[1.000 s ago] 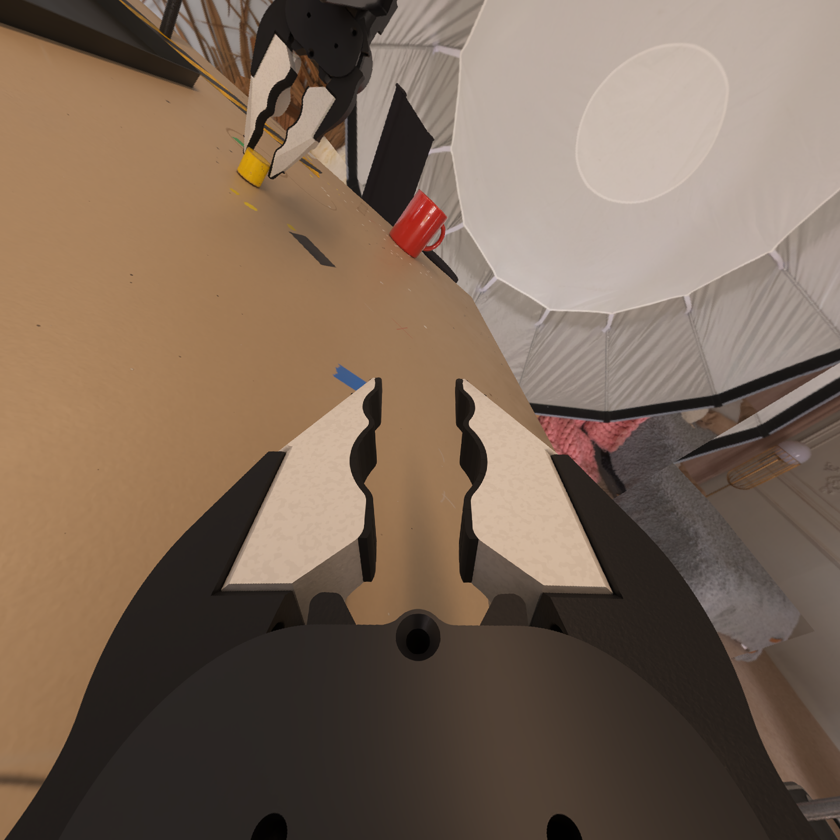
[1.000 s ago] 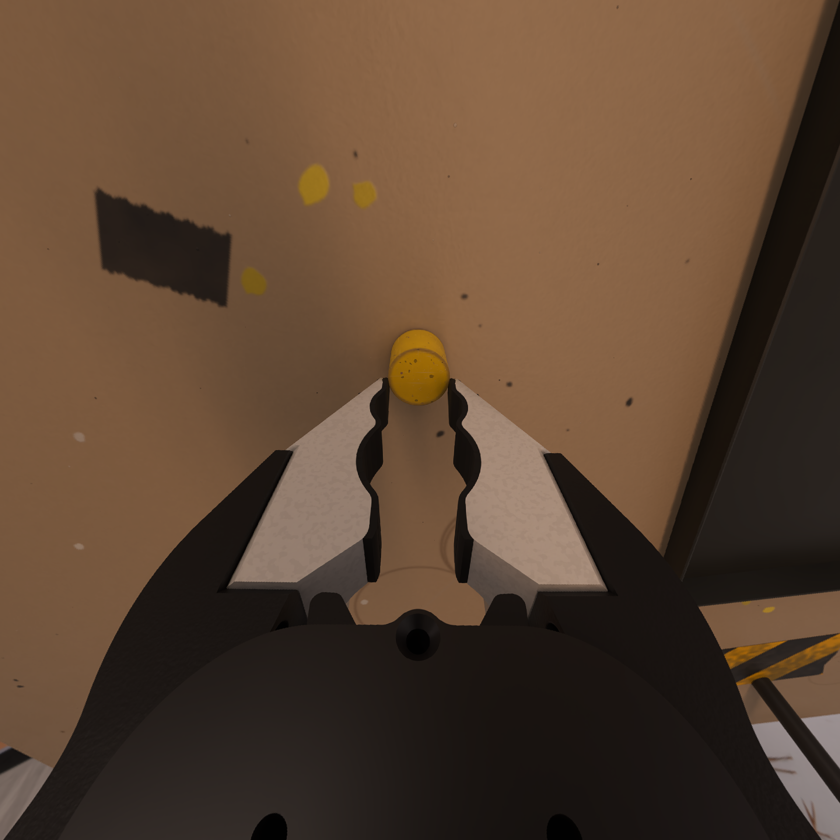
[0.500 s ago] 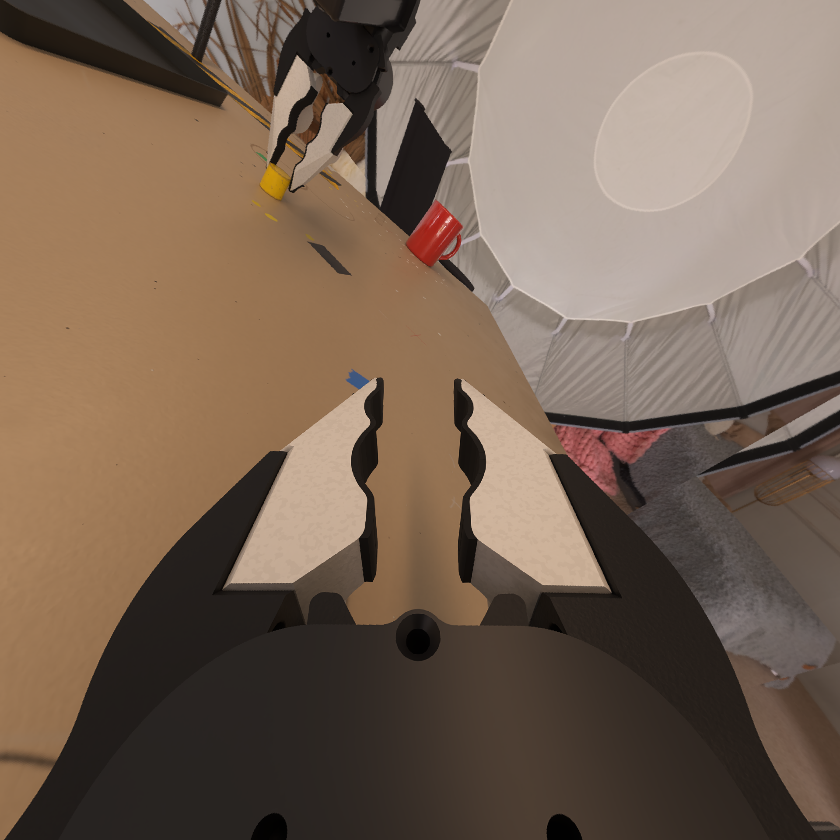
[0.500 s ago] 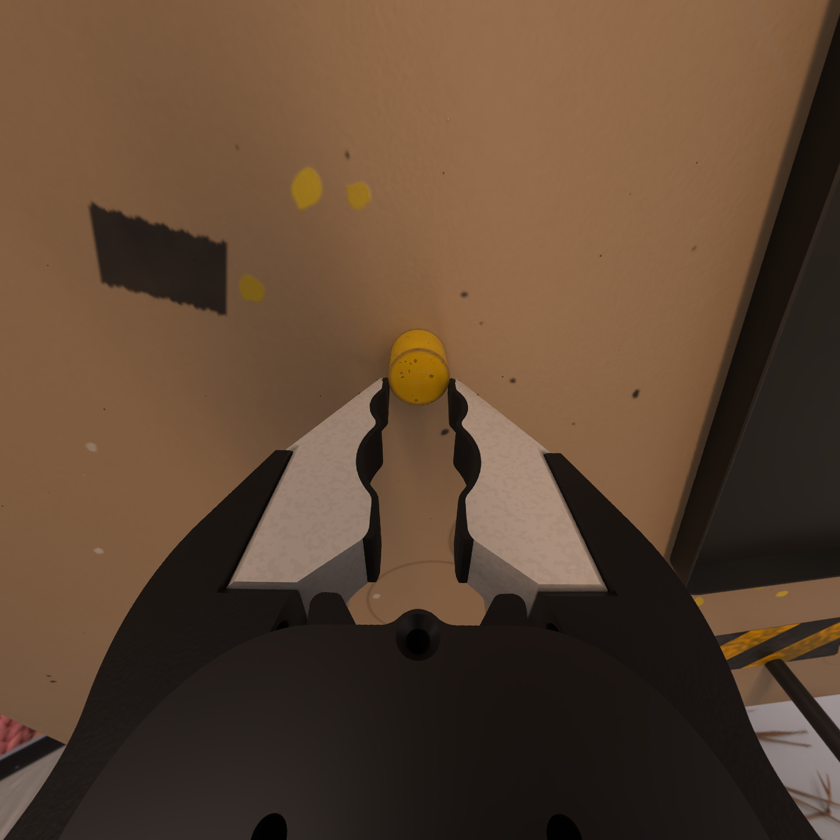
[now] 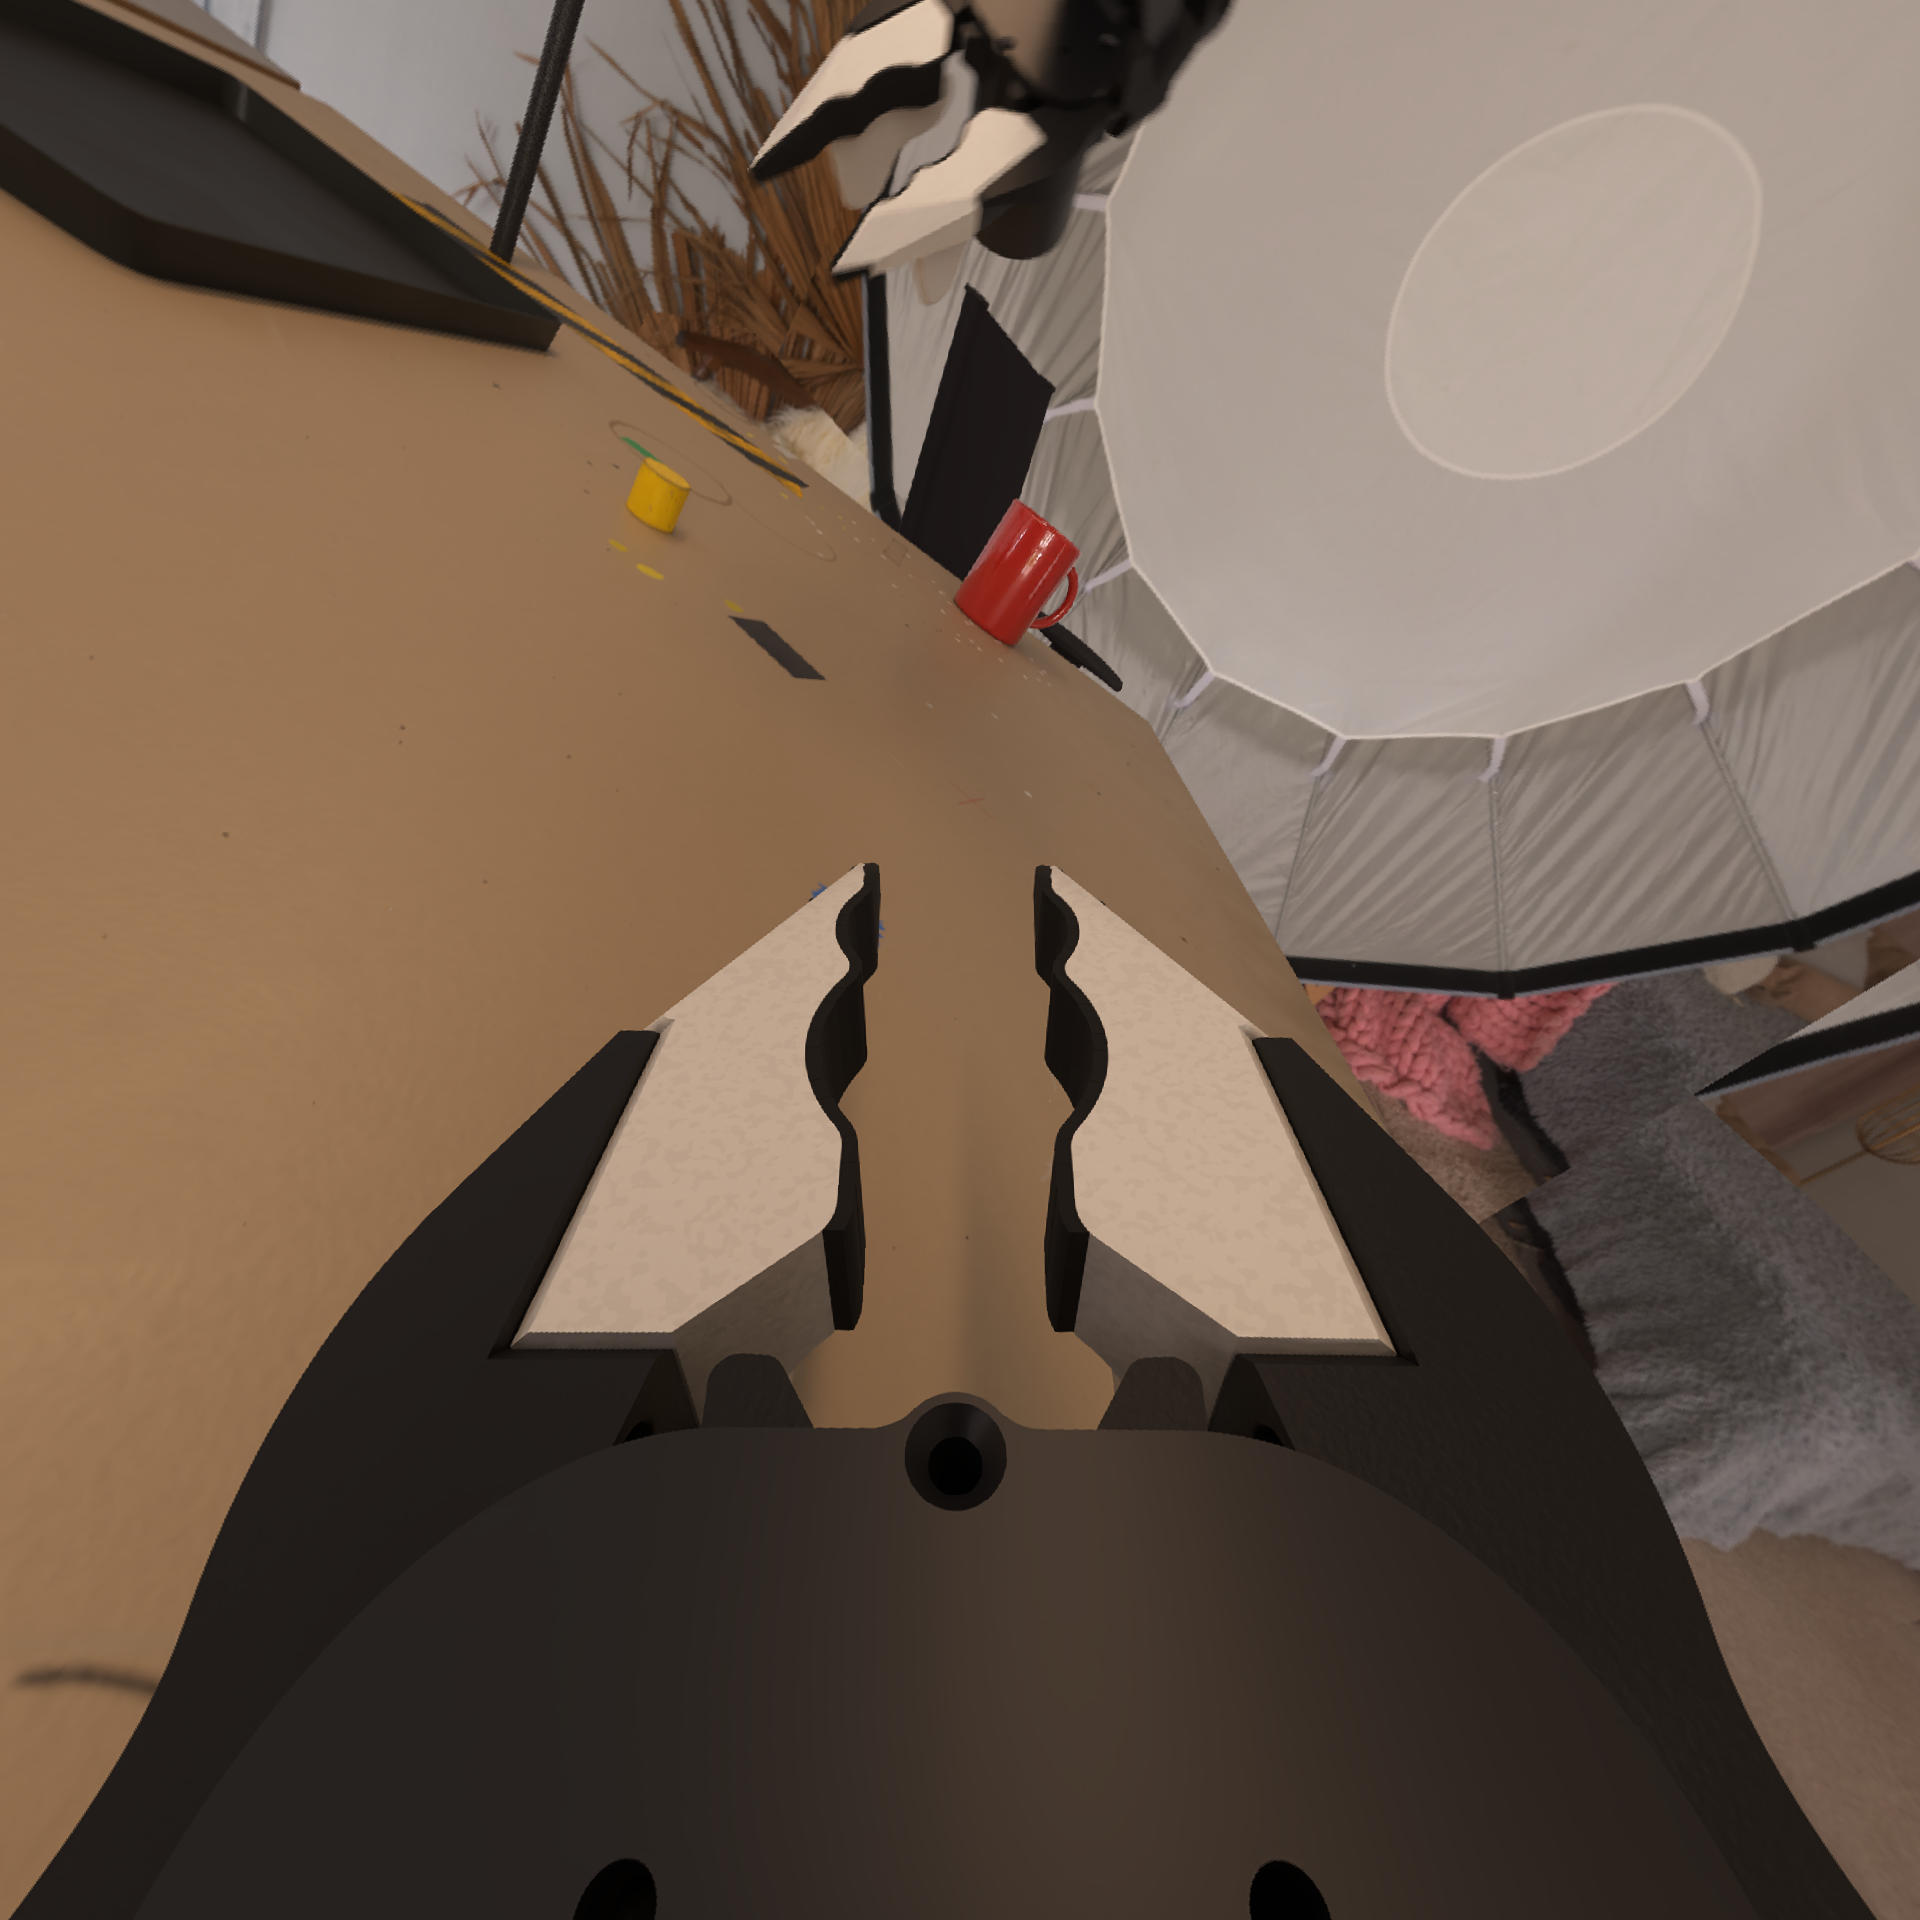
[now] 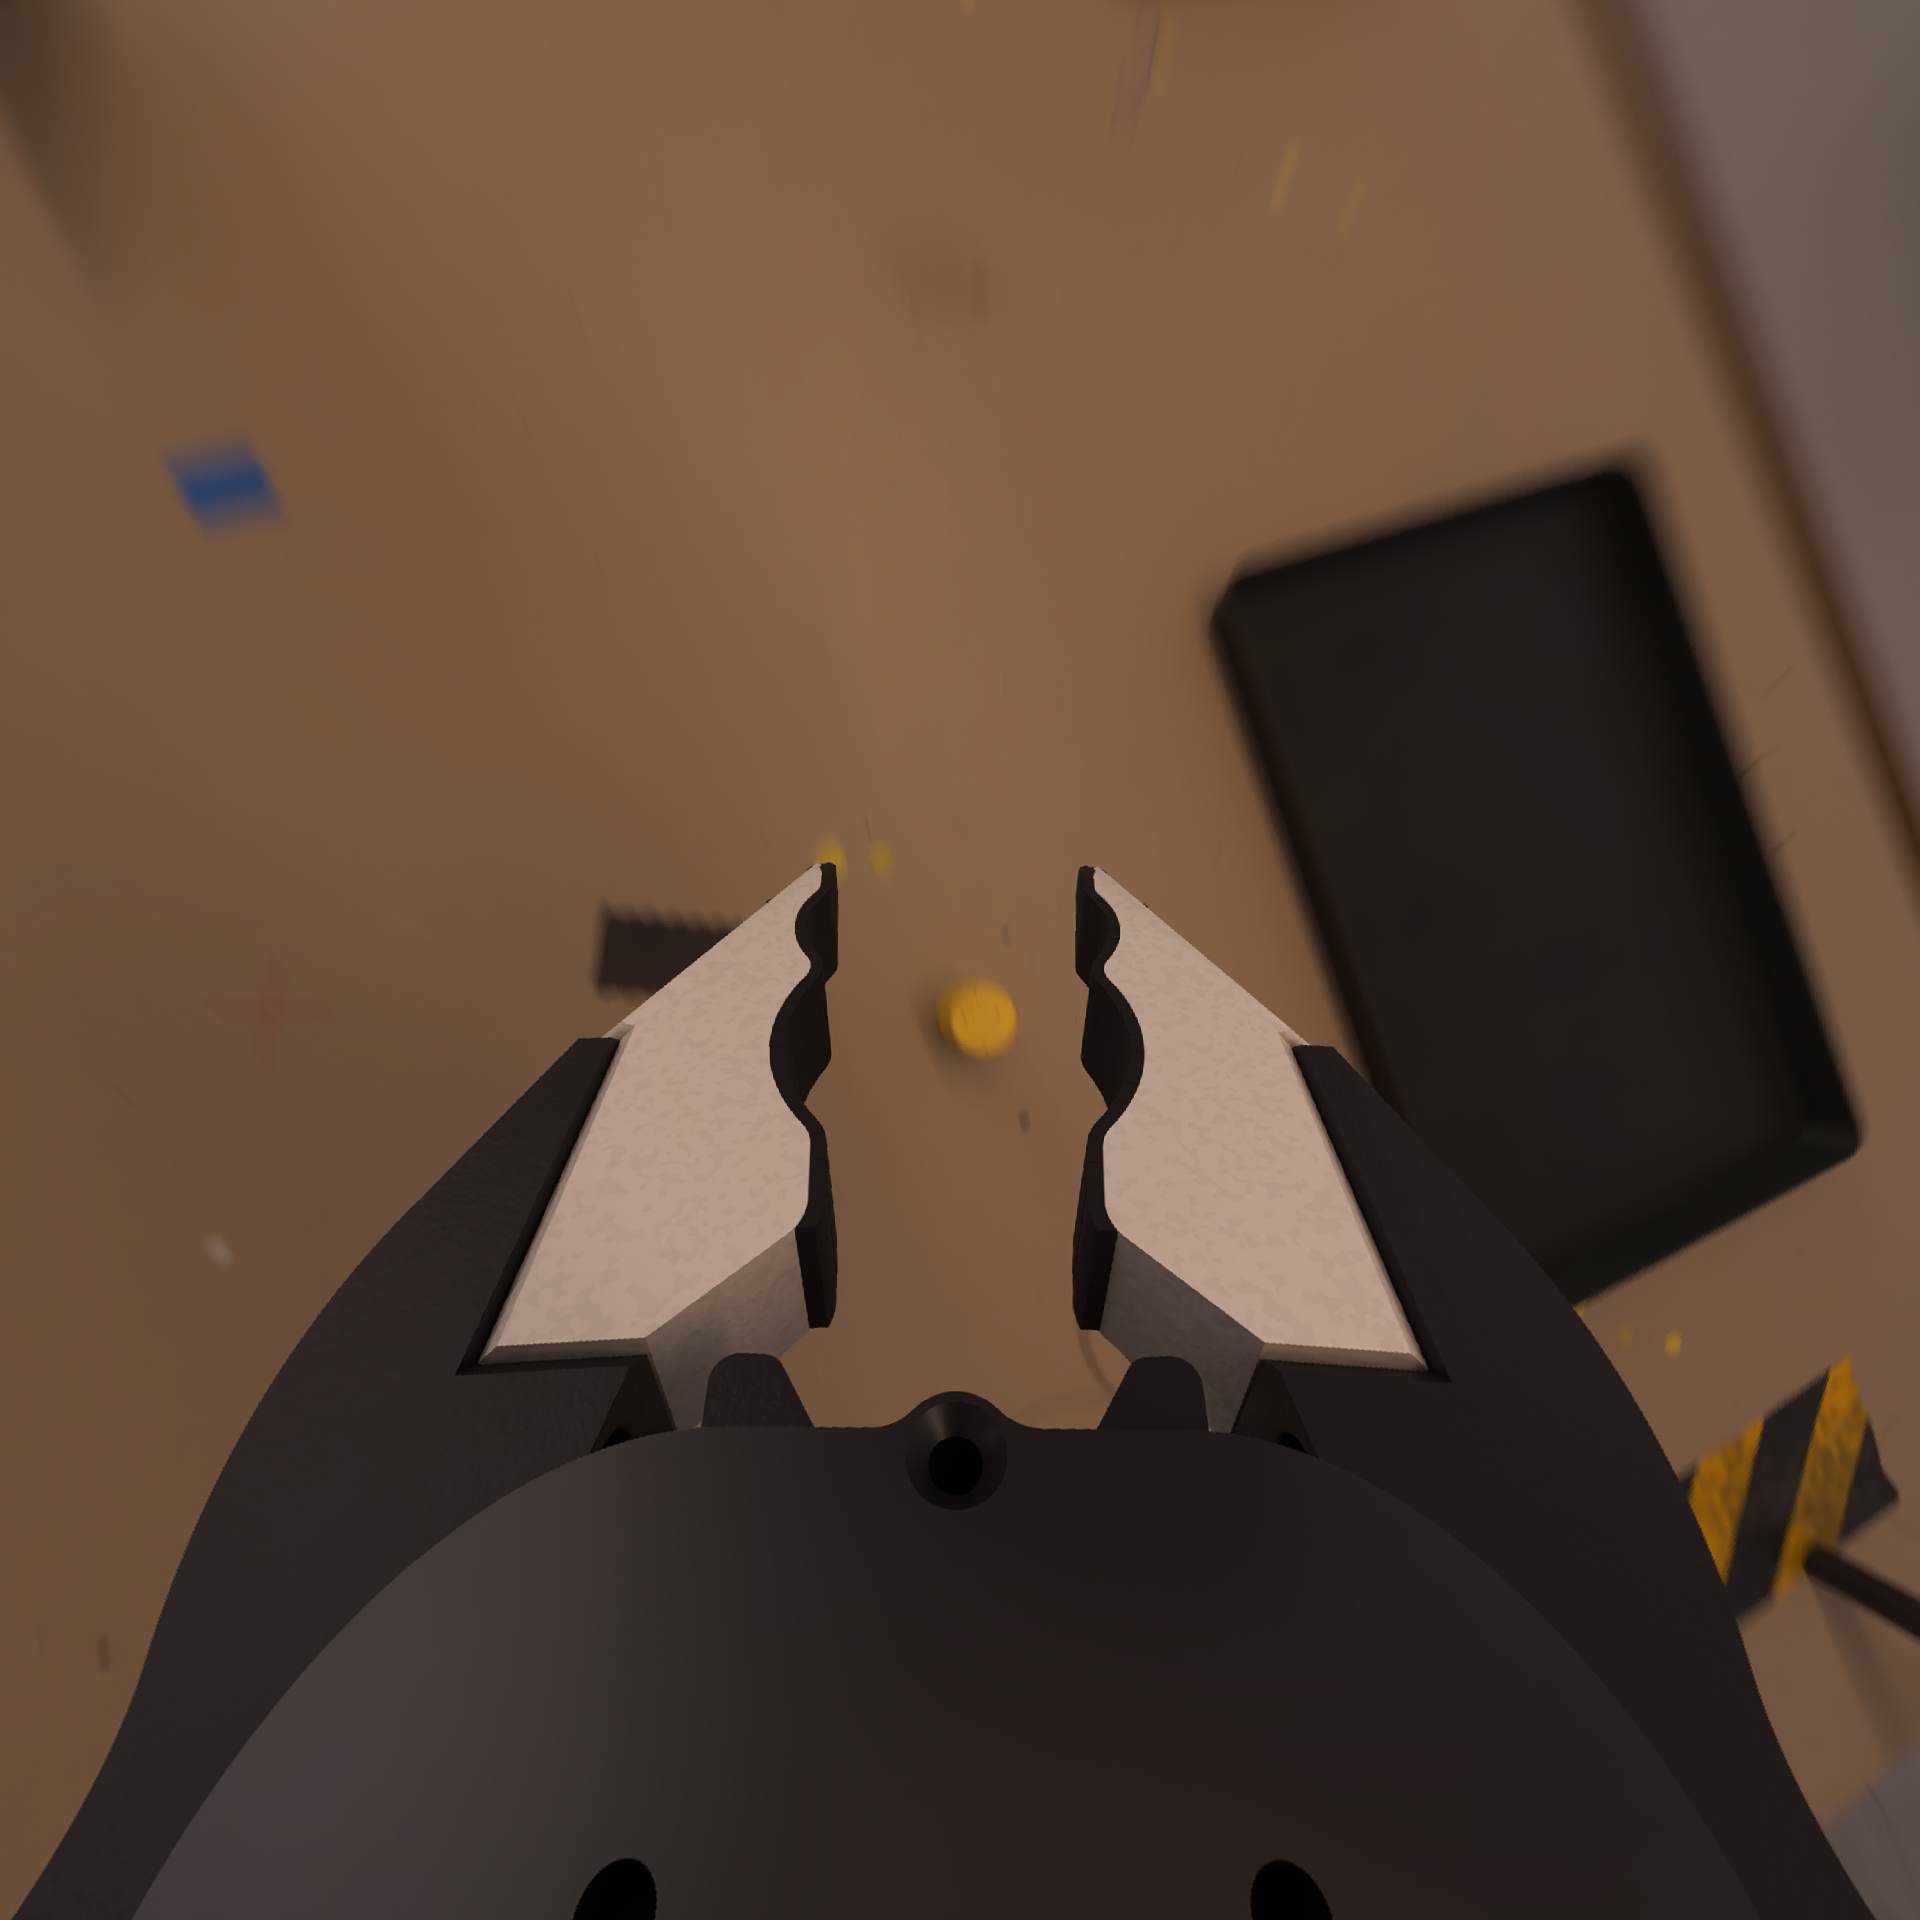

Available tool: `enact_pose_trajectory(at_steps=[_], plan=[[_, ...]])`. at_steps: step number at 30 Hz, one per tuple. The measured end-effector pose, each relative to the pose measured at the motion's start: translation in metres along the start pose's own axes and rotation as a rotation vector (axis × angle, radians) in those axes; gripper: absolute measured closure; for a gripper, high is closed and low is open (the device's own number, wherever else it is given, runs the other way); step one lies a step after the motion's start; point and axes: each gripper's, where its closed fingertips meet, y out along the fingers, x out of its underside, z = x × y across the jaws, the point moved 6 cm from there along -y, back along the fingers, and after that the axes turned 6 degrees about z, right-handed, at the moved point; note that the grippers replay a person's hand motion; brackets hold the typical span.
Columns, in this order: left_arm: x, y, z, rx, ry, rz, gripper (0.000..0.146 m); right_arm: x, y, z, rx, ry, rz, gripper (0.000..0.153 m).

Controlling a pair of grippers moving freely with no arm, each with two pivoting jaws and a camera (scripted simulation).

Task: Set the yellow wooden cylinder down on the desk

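The yellow wooden cylinder (image 5: 658, 496) stands upright on the brown desk (image 5: 312, 831), alone at the far end in the left wrist view. In the right wrist view the cylinder (image 6: 977, 1018) lies far below, seen between my open fingers. My right gripper (image 6: 954, 873) is open, empty and high above the desk; it also shows in the left wrist view (image 5: 821, 218), up in the air right of the cylinder. My left gripper (image 5: 956, 871) is open and empty, low over the desk's near part.
A red mug (image 5: 1016, 574) stands near the desk's right edge. A black pad (image 6: 1538, 883) lies beside the cylinder; it also shows in the left wrist view (image 5: 260, 229). A black tape patch (image 5: 777, 648), a blue patch (image 6: 223, 485) and yellow-black striped tape (image 6: 1787, 1475) mark the desk.
My right gripper has opened, let go of the yellow cylinder and risen well above the desk. The cylinder stays standing on the desk. My left gripper has barely moved.
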Motion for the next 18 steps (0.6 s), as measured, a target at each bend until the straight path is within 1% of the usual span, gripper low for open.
enact_pose_trajectory(at_steps=[3, 5, 7, 9, 10, 12, 13, 14, 16, 18], plan=[[-0.004, 0.002, 0.003, 0.011, 0.015, 0.015, 0.114, -0.048, -0.039, -0.036, 0.085, 0.011, 0.342, 0.105], [-0.007, 0.004, 0.005, 0.013, 0.032, 0.028, 0.112, -0.071, -0.053, -0.067, 0.102, 0.058, 0.575, 0.103], [-0.012, 0.003, 0.006, -0.001, 0.059, 0.047, 0.111, -0.086, -0.052, -0.1, 0.037, 0.149, 0.778, 0.102], [-0.026, -0.003, 0.004, -0.092, 0.089, 0.094, 0.108, -0.094, -0.035, -0.129, -0.062, 0.285, 0.918, 0.101], [-0.036, -0.009, 0.003, -0.156, 0.112, 0.138, 0.106, -0.096, -0.021, -0.142, -0.1, 0.359, 0.963, 0.1], [-0.062, -0.03, 0.004, -0.305, 0.169, 0.231, 0.105, -0.098, 0.014, -0.169, -0.141, 0.483, 1.001, 0.097], [-0.078, -0.045, 0.005, -0.375, 0.205, 0.273, 0.104, -0.099, 0.033, -0.183, -0.168, 0.536, 1.009, 0.096], [-0.093, -0.063, 0.005, -0.474, 0.235, 0.302, 0.103, -0.1, 0.049, -0.196, -0.199, 0.586, 1.02, 0.095], [-0.121, -0.105, 0.003, -0.707, 0.291, 0.298, 0.099, -0.102, 0.077, -0.221, -0.264, 0.67, 1.044, 0.093], [-0.144, -0.147, -0.004, -0.918, 0.345, 0.209, 0.096, -0.103, 0.095, -0.24, -0.317, 0.694, 0.989, 0.093]])
